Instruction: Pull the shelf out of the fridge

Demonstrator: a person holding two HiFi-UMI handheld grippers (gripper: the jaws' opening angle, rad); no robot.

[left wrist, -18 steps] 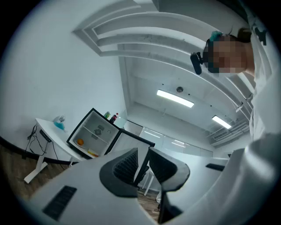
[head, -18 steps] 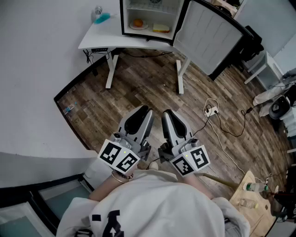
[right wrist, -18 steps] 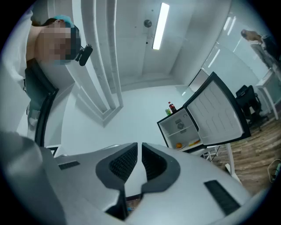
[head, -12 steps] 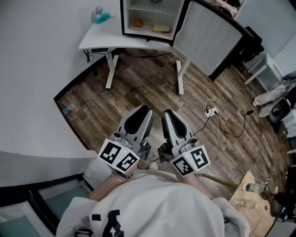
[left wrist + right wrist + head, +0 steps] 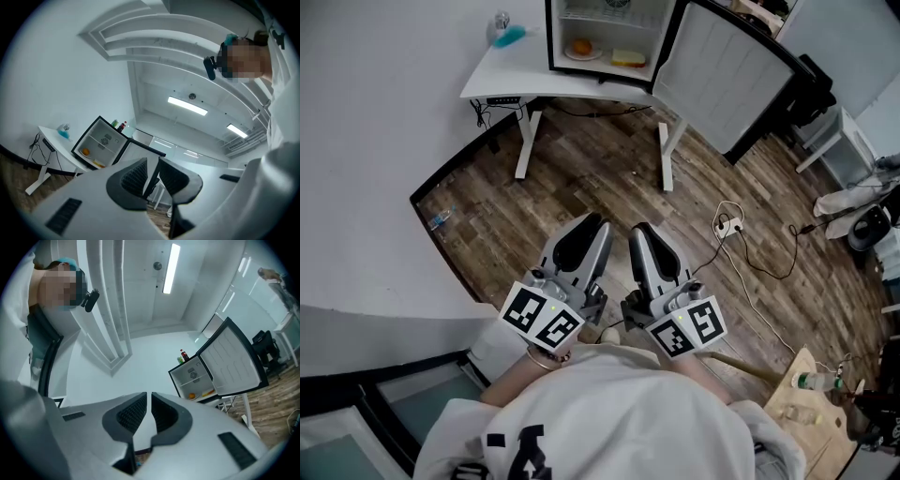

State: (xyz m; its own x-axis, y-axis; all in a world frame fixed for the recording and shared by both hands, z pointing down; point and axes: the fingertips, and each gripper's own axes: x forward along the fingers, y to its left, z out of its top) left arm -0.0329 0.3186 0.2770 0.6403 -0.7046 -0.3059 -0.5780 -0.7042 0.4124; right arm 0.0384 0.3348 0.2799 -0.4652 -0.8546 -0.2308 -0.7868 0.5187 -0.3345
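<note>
A small black fridge (image 5: 602, 37) stands open on a white table (image 5: 516, 80) at the far end of the room, its door (image 5: 717, 75) swung right. Inside, a thin shelf (image 5: 609, 17) spans the upper part; an orange (image 5: 579, 45) and a yellow item (image 5: 627, 57) lie on the bottom. My left gripper (image 5: 592, 225) and right gripper (image 5: 639, 231) are held close to the person's chest, far from the fridge, both shut and empty. The fridge (image 5: 101, 144) shows small in the left gripper view and also the fridge (image 5: 194, 378) in the right gripper view.
Wooden floor lies between me and the table. A cable and power strip (image 5: 728, 223) lie on the floor at the right. A blue object (image 5: 508, 36) and a can sit on the table left of the fridge. Chairs and clutter stand at the far right.
</note>
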